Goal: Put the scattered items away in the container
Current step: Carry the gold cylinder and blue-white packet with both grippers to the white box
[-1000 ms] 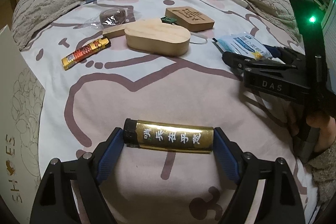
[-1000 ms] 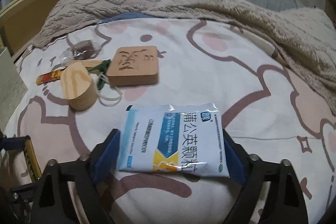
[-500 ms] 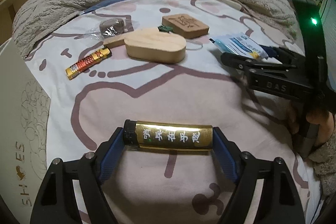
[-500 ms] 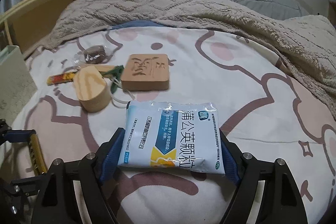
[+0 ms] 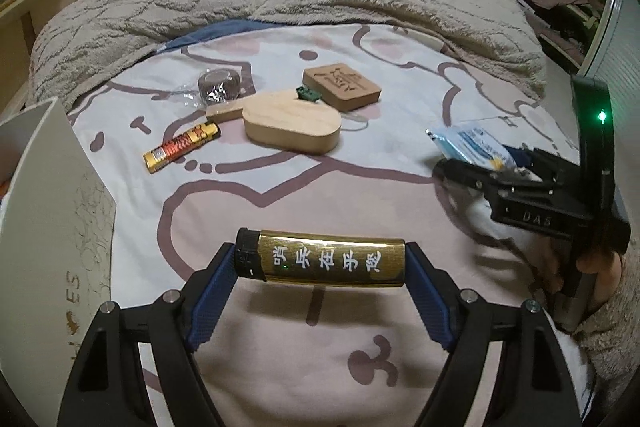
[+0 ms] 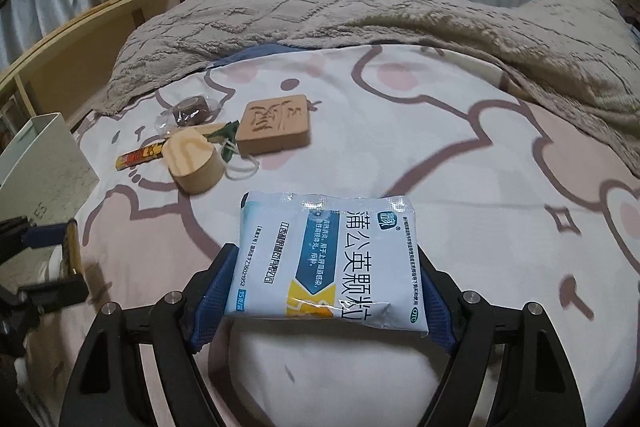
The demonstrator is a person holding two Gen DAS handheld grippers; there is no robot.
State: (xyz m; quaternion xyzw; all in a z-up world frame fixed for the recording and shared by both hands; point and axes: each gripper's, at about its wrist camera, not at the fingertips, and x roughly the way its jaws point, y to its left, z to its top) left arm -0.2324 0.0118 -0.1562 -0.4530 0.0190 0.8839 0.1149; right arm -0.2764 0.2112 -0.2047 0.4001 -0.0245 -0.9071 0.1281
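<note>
L gripper (image 5: 320, 263) clamped on gold lighter (image 5: 320, 261); R gripper (image 6: 326, 291) clamped on medicine sachet (image 6: 326, 259). Neither boxed yet. Shoe box (image 5: 44, 211) frame left. Four items left, upper centre.

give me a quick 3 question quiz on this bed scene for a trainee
1. True or false: the left gripper is shut on the gold lighter.
2. What does the right gripper hold? A) wooden tile B) medicine sachet C) red lighter
3. Fill in: the white box printed with SHOES stands at the bed's ____ side in the left wrist view.

Key: 1 true. 2 B, the medicine sachet. 3 left.
</note>
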